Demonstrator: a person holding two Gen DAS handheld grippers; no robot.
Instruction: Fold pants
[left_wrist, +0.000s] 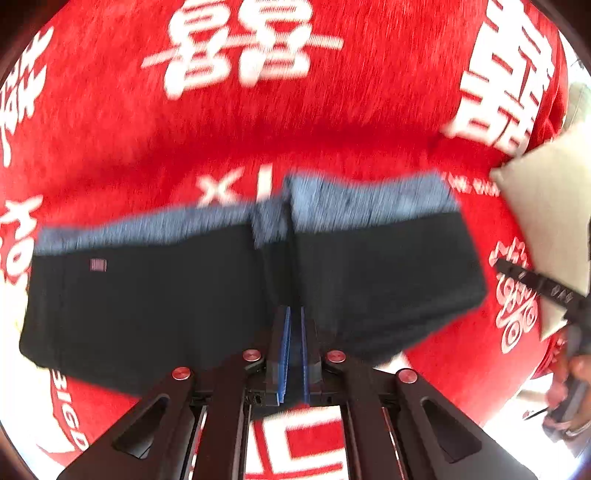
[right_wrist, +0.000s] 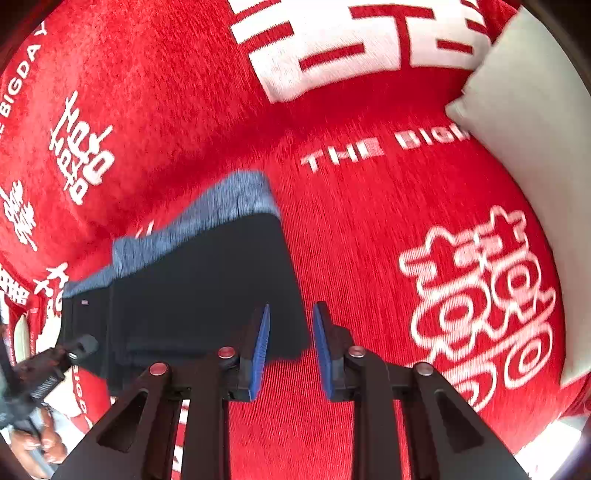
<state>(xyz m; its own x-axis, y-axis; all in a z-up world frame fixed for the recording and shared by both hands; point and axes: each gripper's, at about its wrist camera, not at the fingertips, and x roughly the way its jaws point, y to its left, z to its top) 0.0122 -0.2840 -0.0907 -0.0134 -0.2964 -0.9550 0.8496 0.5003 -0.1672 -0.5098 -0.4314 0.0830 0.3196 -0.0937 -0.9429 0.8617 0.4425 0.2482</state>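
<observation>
Red blanket (left_wrist: 332, 122): covers the whole surface, printed with large white characters and white lettering.
Pants (left_wrist: 184, 295): dark, with a grey-blue waistband (left_wrist: 369, 199) along the far edge; they lie folded on the red blanket, spread across the middle of the left wrist view.
Small tag (left_wrist: 98, 264): a pale patch on the left part of the dark cloth, just below the waistband.
Left gripper (left_wrist: 293, 354): points steeply down at the middle of the pants; its blue pads (left_wrist: 284, 354) stand almost together, with a fold of the dark cloth pinched between them.
Pants in the right wrist view (right_wrist: 207, 288): they lie in the left half, their right edge running down toward the jaws.
Right gripper (right_wrist: 291, 350): blue pads (right_wrist: 260, 354) apart with a narrow gap; the near corner of the pants lies between them, pads not pressing on it.
White pillow (right_wrist: 535, 147): lies on the blanket at the right edge, well apart from the pants.
</observation>
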